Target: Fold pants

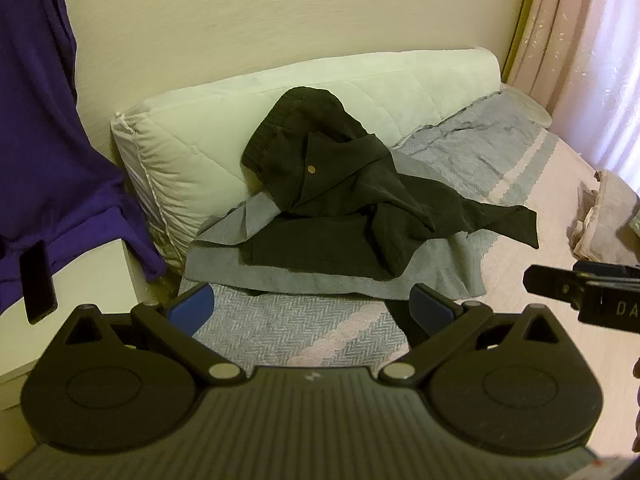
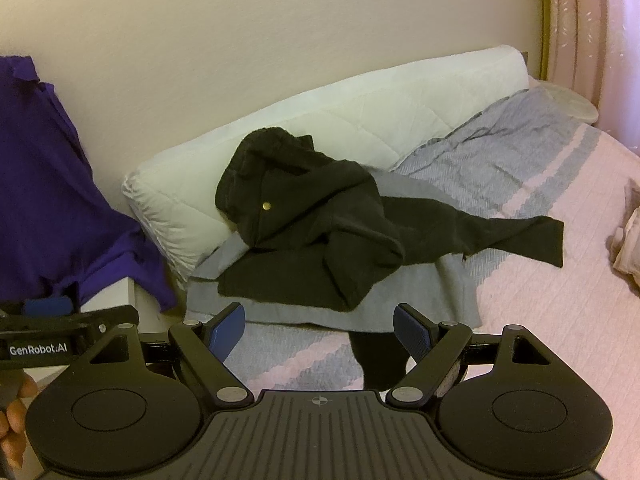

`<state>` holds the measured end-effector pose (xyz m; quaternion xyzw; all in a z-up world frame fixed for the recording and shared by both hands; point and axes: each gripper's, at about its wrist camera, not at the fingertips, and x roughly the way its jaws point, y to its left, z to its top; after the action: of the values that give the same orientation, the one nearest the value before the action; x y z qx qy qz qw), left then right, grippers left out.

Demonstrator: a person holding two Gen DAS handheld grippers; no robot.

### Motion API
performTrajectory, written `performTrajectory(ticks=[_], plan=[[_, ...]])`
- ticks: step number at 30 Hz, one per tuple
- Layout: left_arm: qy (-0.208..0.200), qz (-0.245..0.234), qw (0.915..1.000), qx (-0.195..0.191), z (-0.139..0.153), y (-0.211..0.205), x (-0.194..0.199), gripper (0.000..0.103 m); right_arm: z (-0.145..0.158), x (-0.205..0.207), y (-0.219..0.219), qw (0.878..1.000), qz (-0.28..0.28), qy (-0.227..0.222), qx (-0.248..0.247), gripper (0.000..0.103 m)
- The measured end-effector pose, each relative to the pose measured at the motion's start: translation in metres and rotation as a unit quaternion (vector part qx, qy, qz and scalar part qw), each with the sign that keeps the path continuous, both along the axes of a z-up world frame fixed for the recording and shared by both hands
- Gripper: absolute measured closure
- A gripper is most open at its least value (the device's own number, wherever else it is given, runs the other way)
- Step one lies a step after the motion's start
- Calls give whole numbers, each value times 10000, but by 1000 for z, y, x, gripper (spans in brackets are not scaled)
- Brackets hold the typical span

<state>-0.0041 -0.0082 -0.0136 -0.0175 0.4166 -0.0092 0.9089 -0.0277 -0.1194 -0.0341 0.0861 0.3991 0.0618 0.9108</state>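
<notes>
Crumpled black pants [image 1: 340,200] [image 2: 320,224] with a brass button lie heaped on the bed, the waistband leaning on a white pillow [image 1: 200,140] [image 2: 360,108] and one leg trailing right. They rest on a flat grey garment [image 1: 440,272] [image 2: 400,304]. My left gripper [image 1: 310,304] hovers open just in front of the grey garment's near edge, holding nothing. My right gripper [image 2: 320,326] is open as well, a little short of the same edge, and shows at the right side of the left wrist view [image 1: 560,288]. A dark cloth strip [image 2: 380,360] pokes out from under the grey garment.
The bed cover [image 1: 300,332] [image 2: 540,280] is grey herringbone and pink. A purple garment [image 1: 40,120] [image 2: 48,200] hangs at the left over a white nightstand [image 1: 80,280]. Pink curtains [image 1: 580,40] stand at the far right, and a pink cloth bundle [image 1: 600,224] sits on the bed.
</notes>
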Motion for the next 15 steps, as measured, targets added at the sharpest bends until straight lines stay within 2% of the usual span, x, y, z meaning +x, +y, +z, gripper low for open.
performTrajectory(ticks=[5,15], plan=[[52,143,9999,-68,-2,-5,3,1,-4,1,-12,9999,143,73,-44,24],[98,488,9987,80,1,-11,1,1,-11,7,-53,9993,363,6,18,24]])
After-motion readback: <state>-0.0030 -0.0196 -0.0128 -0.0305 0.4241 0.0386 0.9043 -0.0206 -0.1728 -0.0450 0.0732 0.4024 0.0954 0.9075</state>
